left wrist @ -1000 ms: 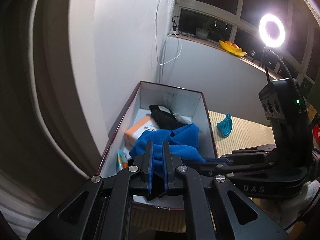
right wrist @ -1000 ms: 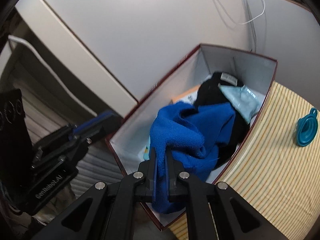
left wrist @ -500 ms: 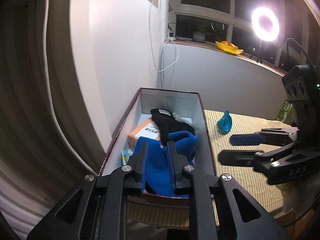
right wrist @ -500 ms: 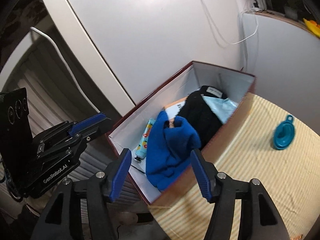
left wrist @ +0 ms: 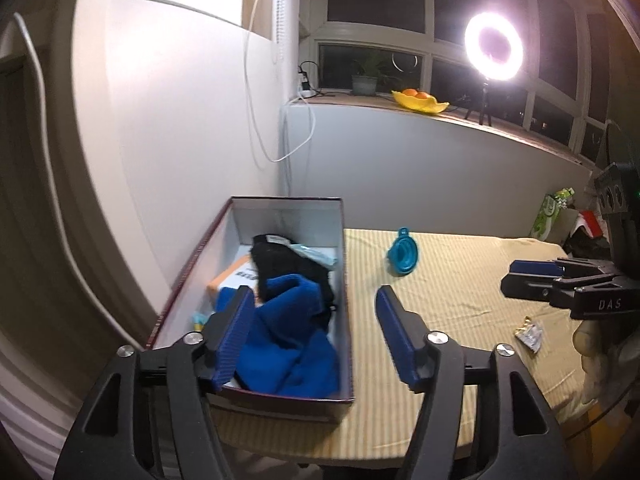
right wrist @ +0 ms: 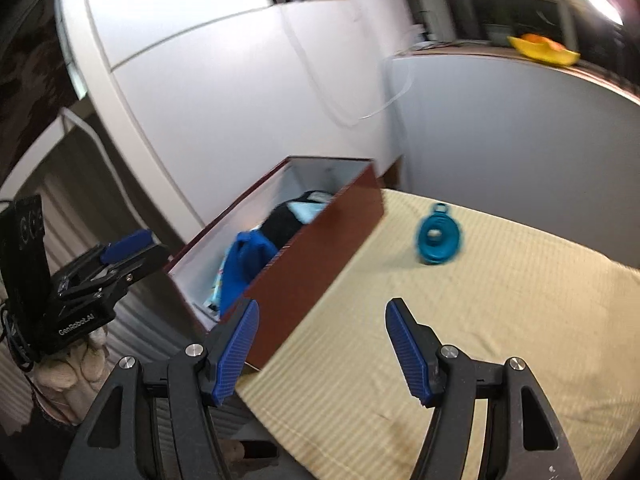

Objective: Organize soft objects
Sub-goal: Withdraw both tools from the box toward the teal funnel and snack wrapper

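1. Both of my tools stand spread with nothing between the pads: the left gripper (left wrist: 316, 332) has just been opening, its jaws framing the near end of the box from above, and the right gripper (right wrist: 320, 350) is just as wide over bare tablecloth.
2. The blue towel (left wrist: 286, 346) lies bunched in the near end of the maroon box (left wrist: 347, 288), lower centre of the left view, free of either tool. I judge it let go there because the box is where the soft things are gathered; the black garment (left wrist: 282, 262) already sits behind it, toward the far end.
3. An orange-and-white packet (left wrist: 234, 276) and a pale blue pouch (left wrist: 316, 254) share the box, so the towel heaps up instead of lying flat.
4. The box fills the table's left side, its left wall close by the white wall (left wrist: 180, 120); little room to work there.
5. Right of the box, the striped tablecloth (right wrist: 500, 300) is open. Only a teal collapsible funnel (right wrist: 438, 240) at centre and a small wrapper (left wrist: 530, 332) at lower right break it.
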Action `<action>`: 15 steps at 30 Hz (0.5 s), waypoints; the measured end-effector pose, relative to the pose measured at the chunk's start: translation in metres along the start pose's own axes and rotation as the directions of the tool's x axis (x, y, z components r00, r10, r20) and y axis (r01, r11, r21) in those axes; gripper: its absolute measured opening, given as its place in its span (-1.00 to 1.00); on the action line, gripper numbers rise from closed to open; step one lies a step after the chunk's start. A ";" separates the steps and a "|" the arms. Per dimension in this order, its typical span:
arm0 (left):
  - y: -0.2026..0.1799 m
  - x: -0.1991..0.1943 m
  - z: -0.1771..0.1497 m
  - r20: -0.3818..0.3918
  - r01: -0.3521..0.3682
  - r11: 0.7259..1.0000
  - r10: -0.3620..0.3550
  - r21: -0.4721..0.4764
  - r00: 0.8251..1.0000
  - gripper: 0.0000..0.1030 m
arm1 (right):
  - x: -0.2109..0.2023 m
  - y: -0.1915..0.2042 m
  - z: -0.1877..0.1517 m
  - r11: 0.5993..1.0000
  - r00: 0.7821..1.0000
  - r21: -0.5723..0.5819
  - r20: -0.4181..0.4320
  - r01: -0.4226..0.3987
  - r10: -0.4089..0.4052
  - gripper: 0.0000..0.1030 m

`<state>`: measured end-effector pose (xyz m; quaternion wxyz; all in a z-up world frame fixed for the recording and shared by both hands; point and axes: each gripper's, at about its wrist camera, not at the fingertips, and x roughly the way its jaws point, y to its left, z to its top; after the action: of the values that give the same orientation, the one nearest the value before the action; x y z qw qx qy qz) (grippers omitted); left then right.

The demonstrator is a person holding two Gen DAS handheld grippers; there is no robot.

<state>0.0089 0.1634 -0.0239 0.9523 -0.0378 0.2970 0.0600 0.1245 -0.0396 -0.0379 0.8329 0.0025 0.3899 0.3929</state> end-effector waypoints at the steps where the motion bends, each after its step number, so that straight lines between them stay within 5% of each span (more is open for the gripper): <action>1: -0.003 0.000 0.000 0.000 0.005 1.000 -0.005 -0.001 1.000 0.31 | -0.006 -0.007 -0.002 1.000 1.000 0.018 0.010 0.009 -0.009 0.21; 6: -0.014 0.003 -0.003 -0.007 0.031 0.999 -0.031 -0.018 0.999 0.31 | -0.036 -0.039 -0.015 0.995 0.996 0.083 0.059 0.059 -0.064 0.21; 10: -0.021 0.007 -0.007 -0.020 0.056 0.998 -0.057 -0.039 0.998 0.31 | -0.064 -0.060 -0.029 0.988 0.987 0.115 0.107 0.108 -0.120 0.64; 15: -0.035 0.013 -0.012 -0.035 0.090 0.995 -0.092 -0.042 0.995 0.31 | -0.094 -0.088 -0.050 0.972 0.976 0.169 0.117 0.165 -0.186 0.70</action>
<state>0.0175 0.1282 -0.0392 0.9475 -0.0717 0.3110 0.0218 0.1130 -0.1770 -0.0392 0.8854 0.0601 0.3628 0.2844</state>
